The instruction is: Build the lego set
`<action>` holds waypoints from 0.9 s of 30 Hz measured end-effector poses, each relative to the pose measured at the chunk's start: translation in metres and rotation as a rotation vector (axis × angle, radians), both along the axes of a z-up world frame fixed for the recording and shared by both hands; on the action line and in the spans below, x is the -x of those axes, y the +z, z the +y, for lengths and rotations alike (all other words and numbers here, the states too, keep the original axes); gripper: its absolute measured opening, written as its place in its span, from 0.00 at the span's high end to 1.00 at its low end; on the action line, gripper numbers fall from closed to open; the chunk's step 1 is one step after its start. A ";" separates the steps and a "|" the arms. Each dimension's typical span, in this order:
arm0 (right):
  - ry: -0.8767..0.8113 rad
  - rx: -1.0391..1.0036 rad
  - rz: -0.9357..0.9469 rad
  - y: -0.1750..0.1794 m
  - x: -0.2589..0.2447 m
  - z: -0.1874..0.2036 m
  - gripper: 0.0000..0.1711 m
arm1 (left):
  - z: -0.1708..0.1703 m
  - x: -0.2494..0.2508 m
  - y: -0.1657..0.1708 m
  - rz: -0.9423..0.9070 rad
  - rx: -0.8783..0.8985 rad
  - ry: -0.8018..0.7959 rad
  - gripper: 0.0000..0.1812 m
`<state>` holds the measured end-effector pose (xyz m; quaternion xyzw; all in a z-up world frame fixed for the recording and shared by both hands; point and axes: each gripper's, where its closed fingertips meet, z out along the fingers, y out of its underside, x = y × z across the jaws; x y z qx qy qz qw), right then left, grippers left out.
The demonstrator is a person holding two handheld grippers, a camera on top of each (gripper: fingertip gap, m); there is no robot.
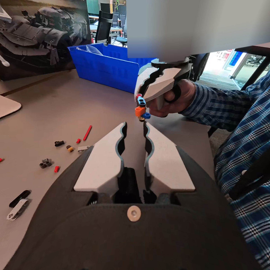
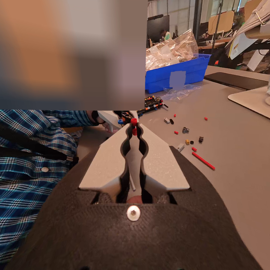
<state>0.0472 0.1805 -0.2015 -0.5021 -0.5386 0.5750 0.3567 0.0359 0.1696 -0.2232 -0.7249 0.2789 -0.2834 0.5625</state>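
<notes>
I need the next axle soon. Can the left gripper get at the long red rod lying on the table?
Probably yes: the left gripper is open and empty, and the long red rod lies alone on bare table.

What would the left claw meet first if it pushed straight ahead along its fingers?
Probably the small lego assembly hanging from the right claw, whose bottom sits just past the left claw tips. Depth is unclear; it might pass underneath.

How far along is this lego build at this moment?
Early. Done: one partly built black lego assembly lies near the blue bin. In hand: the right hand-held gripper is shut on a small multicolour sub-assembly; the left hand-held gripper is open, just below it. Left: loose pins and a red axle remain unused.
</notes>
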 end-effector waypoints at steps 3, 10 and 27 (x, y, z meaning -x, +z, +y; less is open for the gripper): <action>0.013 0.022 0.012 0.002 -0.001 0.000 0.99 | -0.002 0.004 0.010 -0.018 -0.027 -0.004 0.87; 0.044 0.041 0.011 -0.001 -0.002 -0.002 0.99 | -0.009 -0.003 0.017 0.014 -0.050 -0.093 0.88; 0.117 0.081 -0.038 -0.013 -0.007 -0.006 0.99 | -0.016 -0.021 0.004 0.095 -0.086 -0.167 0.95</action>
